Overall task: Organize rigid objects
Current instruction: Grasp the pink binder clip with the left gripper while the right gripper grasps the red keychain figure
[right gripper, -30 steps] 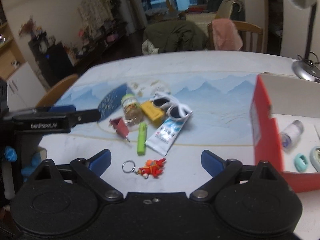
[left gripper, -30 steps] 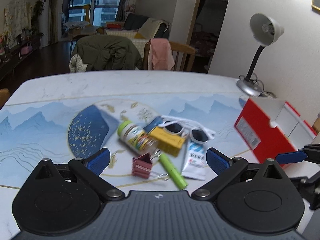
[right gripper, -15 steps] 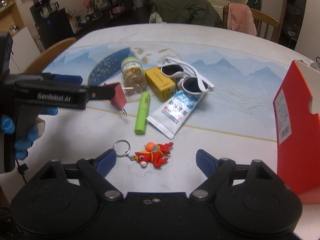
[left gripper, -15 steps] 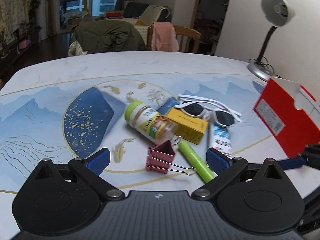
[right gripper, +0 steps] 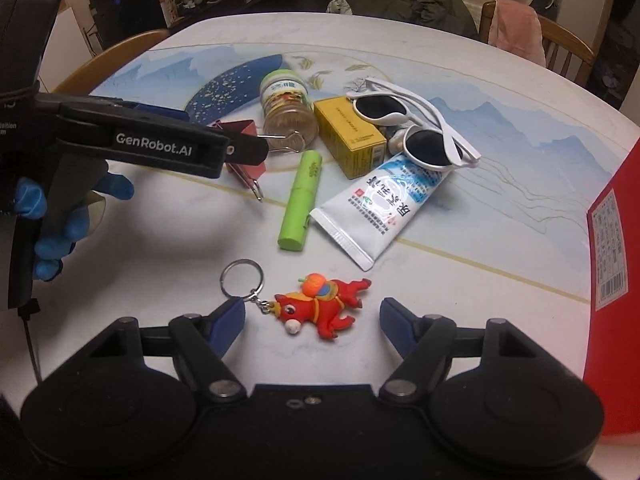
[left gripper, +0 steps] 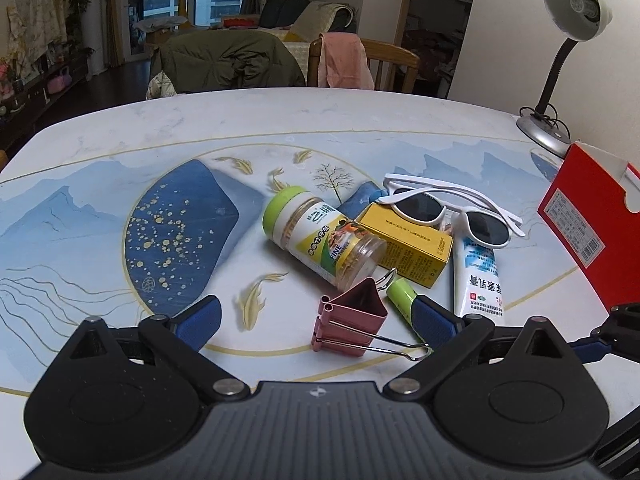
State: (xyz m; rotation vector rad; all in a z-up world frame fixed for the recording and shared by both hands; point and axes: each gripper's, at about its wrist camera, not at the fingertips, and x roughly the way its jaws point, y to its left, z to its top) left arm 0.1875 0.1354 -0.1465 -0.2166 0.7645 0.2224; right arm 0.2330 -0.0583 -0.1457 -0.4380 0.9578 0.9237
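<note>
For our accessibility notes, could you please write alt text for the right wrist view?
The right hand-held gripper, jaws closing with nothing pressed yet, straddles a red horse keychain on a patterned table. Beyond lie a green tube, white tube, sunglasses, yellow box and jar.

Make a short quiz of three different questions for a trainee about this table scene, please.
1. True or false: the white sunglasses rest partly on the yellow box.
2. Which item lies between the right claw fingers?
A. green tube
B. red horse keychain
C. pink binder clip
3. Fill in: the jar lies on its ____.

Key: 1 true. 2 B, the red horse keychain; the jaws are closing, not yet touching it. 3 side.
</note>
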